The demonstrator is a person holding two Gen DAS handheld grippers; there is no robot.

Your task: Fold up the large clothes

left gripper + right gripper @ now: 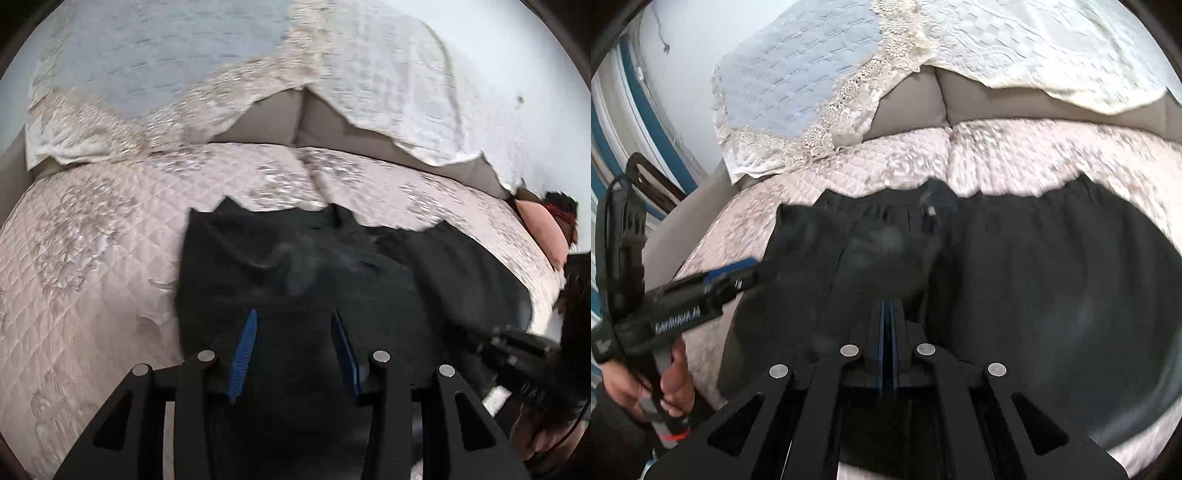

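Left wrist view. A sofa is filling the frame: its seat is lying under a pale pink quilted cover (pixel 92 258), and its grey back cushions (pixel 273 122) are showing beneath two throws, a light blue one edged in lace (pixel 140 66) and a cream one (pixel 388 81). A white wall (pixel 498 44) is rising behind. A pink cushion (pixel 543 229) is resting at the right end of the seat. The black garment (pixel 314 266) is lying spread on the quilted cover, its gathered top edge pointing toward the back cushions. The left tool (pixel 295 350) is hovering over the near part of the garment with its blue pads (pixel 243 354) standing apart; whether cloth is lying between them cannot be told, since the fabric under the fingers is uniformly dark. The right tool (pixel 517 354) is entering blurred at the lower right edge, and part of a hand (pixel 535 435) is showing beneath it.

Right wrist view. The same sofa is appearing, with the blue lace throw (pixel 798 81) at upper left, the cream throw (pixel 1034 48) at upper right and the quilted cover (pixel 1015 155) below them. The garment (pixel 1015 266) is covering most of the seat. The right tool (pixel 888 314) is pointing down at it with its fingers pressed together; whether they are pinching cloth cannot be told. The left tool (pixel 750 273) is reaching in from the left toward the garment's edge, gripped by a hand (pixel 670 384).
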